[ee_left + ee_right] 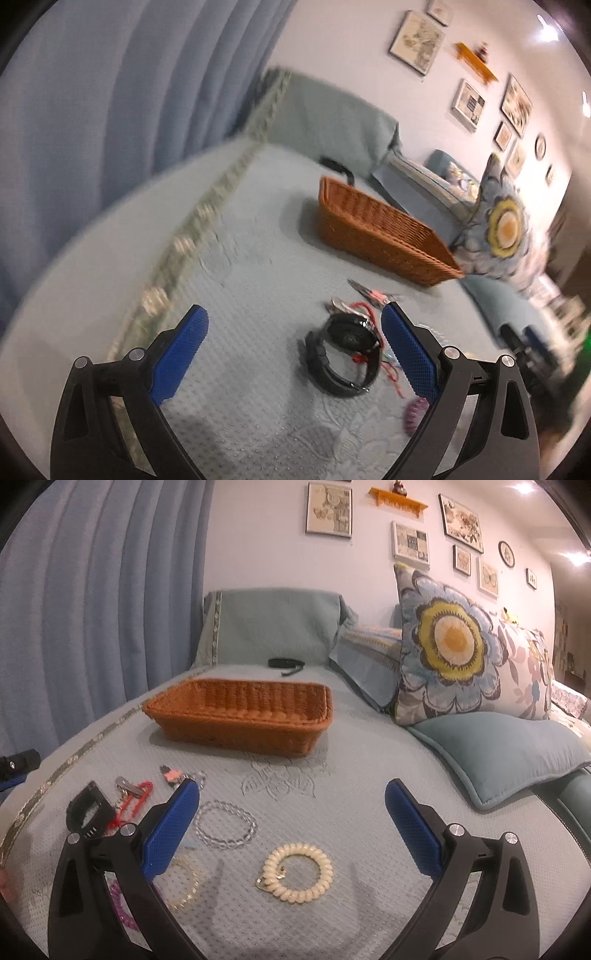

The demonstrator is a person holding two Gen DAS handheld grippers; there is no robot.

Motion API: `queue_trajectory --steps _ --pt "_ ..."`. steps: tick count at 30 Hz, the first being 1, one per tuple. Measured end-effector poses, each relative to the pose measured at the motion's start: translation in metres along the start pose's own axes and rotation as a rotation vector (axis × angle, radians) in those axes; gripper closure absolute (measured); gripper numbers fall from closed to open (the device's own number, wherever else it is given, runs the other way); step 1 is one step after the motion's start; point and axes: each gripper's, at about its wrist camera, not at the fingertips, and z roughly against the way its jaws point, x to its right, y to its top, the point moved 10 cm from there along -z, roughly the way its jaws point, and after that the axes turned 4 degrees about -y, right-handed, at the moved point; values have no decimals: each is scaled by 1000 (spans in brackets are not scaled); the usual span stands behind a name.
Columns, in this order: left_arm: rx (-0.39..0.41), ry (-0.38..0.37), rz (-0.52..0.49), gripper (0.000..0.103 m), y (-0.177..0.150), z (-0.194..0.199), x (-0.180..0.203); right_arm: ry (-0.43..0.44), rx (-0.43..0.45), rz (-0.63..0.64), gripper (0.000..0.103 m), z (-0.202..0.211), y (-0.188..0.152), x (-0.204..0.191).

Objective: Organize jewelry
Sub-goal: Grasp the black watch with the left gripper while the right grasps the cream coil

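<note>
A black wristwatch (341, 360) lies on the pale blue bed cover, between my left gripper's (295, 347) blue pads, nearer the right one. The left gripper is open and empty. Red cord pieces (365, 310) and a pink clip (376, 295) lie just beyond the watch. My right gripper (291, 816) is open and empty above a cream coil bracelet (297, 873). A clear bead bracelet (225, 829) lies left of the cream coil, with a purple coil (123, 908) and the watch (88, 810) further left. The wicker basket (240, 716) (373, 229) stands empty beyond.
A flower-print pillow (450, 646) and a teal cushion (495, 749) lie to the right of the basket. A black strap (286, 663) rests by the headboard. Blue curtains (92, 609) hang at the left. Open cover lies between the jewelry and the basket.
</note>
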Motion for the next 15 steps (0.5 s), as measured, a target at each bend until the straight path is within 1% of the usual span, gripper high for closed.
queue_trajectory --steps 1,3,5,7,8,9,10,12,14,15 --pt "-27 -28 22 12 -3 -5 -1 1 -20 3 8 -1 -1 3" --pt "-59 -45 32 16 -8 -15 2 -5 -57 27 9 -1 -4 10" --pt "-104 -33 7 21 -17 -26 6 -15 -95 28 12 -2 -6 26" --pt "-148 -4 -23 26 -24 -36 9 -14 -141 13 15 -6 -8 44" --pt "-169 18 -45 30 -30 -41 10 -17 -150 9 18 -7 -9 52" --pt "-183 33 -60 33 -34 -45 12 -29 -166 11 18 -7 -8 62" --pt "-199 44 -69 35 -38 -49 12 -13 -202 -21 19 -12 -12 72" --pt "-224 69 -86 41 -44 -54 10 41 -262 -70 19 -20 -21 78" --pt "-223 103 -122 42 -45 -55 10 89 -333 -101 21 -28 -34 77" --pt "-226 114 -131 42 -45 -55 10 108 -357 -103 25 -31 -40 73"
